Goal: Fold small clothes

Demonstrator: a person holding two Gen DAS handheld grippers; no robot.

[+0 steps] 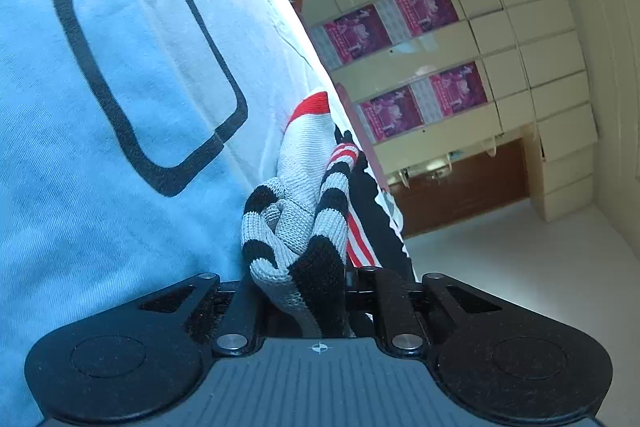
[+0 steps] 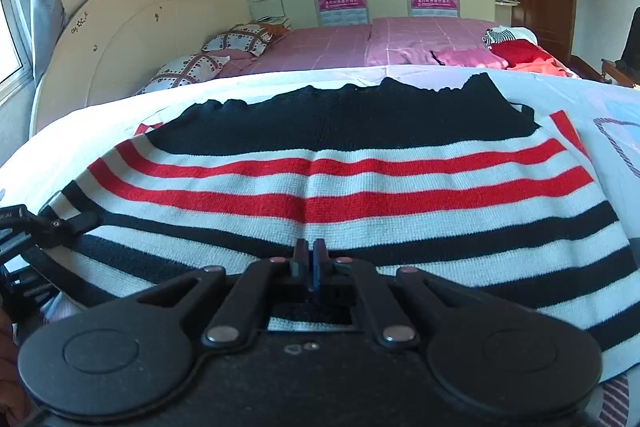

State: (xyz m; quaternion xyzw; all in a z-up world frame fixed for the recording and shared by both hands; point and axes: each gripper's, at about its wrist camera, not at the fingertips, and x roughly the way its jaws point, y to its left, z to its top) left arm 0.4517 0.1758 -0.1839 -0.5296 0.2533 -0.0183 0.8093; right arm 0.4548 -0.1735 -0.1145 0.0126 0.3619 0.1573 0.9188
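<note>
Right gripper [image 2: 309, 259], black plastic, two-finger: fingers pressed together at the near hem of a knitted striped sweater [image 2: 340, 187]; whether a fold of the knit is caught between the tips cannot be told.

Left gripper [image 1: 298, 291], black plastic, same pattern: jaws closed on a bunched edge of that sweater, black, grey-white and red ribbing crumpled between the fingers. In the right wrist view its fingers [image 2: 76, 221] sit at the sweater's left corner, where the cloth is gathered and lifted slightly.

Sweater: black upper part, then white with two red bands, then black-and-white stripes toward the hem. Lies flat and spread on a pale blue-white printed sheet [image 2: 600, 99]. Stripes run side to side along the near edge of the sheet; the black end points away toward the far edge, the striped hem toward the grippers. Long axis appears to run left to right.

Sheet: bears a dark rounded-rectangle outline print [image 1: 148, 79], to the right of the sweater.

Beyond the sheet's far edge: pink checked bedspread [image 2: 360, 43]; two patterned pillows [image 2: 236, 41] at the cream rounded headboard [image 2: 120, 39]; heap of red and striped clothes [image 2: 516, 49] at the right edge of the bed.
</note>
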